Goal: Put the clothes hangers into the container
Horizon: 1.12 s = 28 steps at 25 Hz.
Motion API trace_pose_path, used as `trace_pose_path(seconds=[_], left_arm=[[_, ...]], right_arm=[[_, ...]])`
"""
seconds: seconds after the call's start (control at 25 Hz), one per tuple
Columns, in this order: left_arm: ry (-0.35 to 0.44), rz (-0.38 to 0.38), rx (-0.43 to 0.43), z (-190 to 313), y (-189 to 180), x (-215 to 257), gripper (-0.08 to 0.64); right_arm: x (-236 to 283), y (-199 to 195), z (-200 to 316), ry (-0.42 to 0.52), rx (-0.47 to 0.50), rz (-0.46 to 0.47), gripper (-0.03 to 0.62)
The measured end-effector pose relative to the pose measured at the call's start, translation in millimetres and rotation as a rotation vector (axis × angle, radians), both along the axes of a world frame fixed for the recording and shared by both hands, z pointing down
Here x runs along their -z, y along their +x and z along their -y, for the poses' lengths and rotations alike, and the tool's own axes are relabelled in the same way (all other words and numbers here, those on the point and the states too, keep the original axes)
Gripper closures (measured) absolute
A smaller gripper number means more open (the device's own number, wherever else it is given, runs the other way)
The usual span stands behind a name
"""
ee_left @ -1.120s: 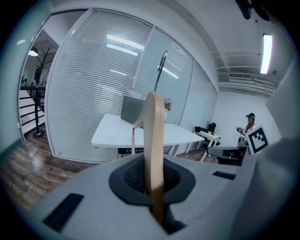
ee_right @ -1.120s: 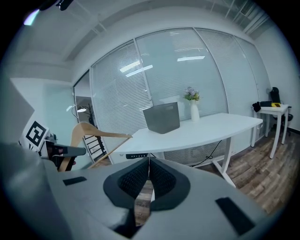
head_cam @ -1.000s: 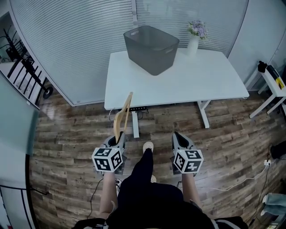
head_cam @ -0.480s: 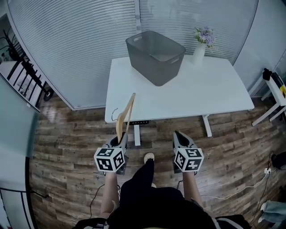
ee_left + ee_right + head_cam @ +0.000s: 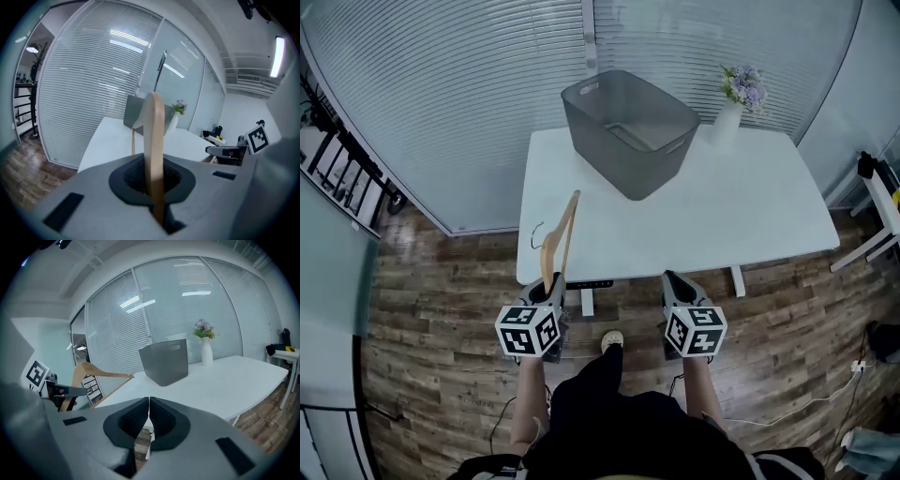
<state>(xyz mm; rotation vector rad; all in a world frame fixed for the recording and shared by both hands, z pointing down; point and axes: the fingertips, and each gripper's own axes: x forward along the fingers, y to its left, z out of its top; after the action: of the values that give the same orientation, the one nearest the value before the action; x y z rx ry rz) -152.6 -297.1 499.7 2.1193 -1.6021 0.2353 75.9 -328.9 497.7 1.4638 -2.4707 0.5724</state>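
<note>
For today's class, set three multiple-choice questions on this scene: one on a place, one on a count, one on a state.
1. Where does the dark grey plastic container stand?
A. on the white table
B. under it
C. on a chair

2. How many light wooden clothes hangers are in sight?
A. none
B. one
C. three

3. How are the right tongs?
A. shut on a hanger
B. wide open
C. shut, empty

Answers:
1 A: the container sits on the table's far side.
2 B: a single hanger shows, clamped in the left tongs.
3 C: the jaws meet with nothing between them.
</note>
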Motion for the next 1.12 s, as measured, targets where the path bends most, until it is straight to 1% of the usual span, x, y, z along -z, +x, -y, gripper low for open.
trace_pose_path(seconds=[0.68, 1.12], left_arm=[[-0.008, -0.021, 0.021, 103, -27, -3, 0.551], [-0.016, -0.03, 0.044, 136, -41, -9, 0.551]], right_arm=[[-7, -27, 99, -0.03, 0.005, -0.016, 0.565], [-14, -41, 137, -0.036, 0.014, -0.014, 0.565]])
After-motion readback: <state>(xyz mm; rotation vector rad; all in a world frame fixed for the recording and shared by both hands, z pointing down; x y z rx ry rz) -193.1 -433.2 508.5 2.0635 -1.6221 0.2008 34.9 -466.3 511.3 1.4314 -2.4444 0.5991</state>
